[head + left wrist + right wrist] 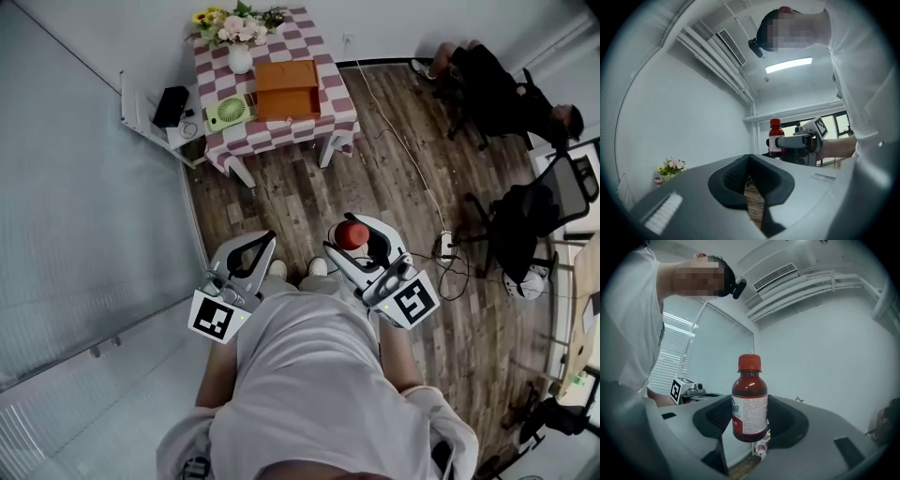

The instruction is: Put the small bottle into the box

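Observation:
The small bottle [750, 404] is dark brown with a red cap and a white label. It stands upright between the jaws of my right gripper [751, 416], which is shut on it. In the head view the bottle's red cap [352, 234] shows in my right gripper [356, 236], held at waist height over the wooden floor. The left gripper view also shows the bottle [775, 138] in the distance. My left gripper [749, 161] is shut with nothing in it and sits beside the right one [258, 246]. The orange box [286, 89] lies open on the checkered table [323, 122], far ahead of both grippers.
On the table stand a vase of flowers [239, 37] and a green fan [228, 112]. A white shelf with a black device [171, 105] is left of it. A power strip and cable [447, 246], office chairs [525, 220] and a seated person [487, 75] are to the right.

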### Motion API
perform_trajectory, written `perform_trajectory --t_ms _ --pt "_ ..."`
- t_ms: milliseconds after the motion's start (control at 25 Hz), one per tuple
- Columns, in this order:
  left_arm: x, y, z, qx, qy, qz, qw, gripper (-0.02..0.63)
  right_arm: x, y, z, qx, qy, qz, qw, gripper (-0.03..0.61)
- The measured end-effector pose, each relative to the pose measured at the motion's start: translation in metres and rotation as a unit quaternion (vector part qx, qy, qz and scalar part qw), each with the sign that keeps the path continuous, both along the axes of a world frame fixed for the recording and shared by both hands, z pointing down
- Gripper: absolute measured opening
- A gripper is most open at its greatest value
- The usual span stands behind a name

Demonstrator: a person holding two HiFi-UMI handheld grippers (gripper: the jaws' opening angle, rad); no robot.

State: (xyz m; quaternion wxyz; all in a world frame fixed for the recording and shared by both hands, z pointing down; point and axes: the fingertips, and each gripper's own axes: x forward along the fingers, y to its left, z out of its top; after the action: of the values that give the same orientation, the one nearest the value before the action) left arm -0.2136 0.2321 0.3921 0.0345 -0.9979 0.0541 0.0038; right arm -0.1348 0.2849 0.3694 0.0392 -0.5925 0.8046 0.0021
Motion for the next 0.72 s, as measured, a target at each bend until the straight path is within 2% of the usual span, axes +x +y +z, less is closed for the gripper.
perform_trajectory --t_ms 160,720 --pt "0.022 0.014 -0.005 0.000 -0.001 0.006 1.0000 -0.002 0.021 0.011 0.002 0.002 0.010 -0.003 1.000 0.221" --pt "0.074 0.026 -0.005 0.001 -0.016 -0.001 0.9999 -0.002 0.076 0.024 0.000 0.013 -0.007 -0.002 1.000 0.221"
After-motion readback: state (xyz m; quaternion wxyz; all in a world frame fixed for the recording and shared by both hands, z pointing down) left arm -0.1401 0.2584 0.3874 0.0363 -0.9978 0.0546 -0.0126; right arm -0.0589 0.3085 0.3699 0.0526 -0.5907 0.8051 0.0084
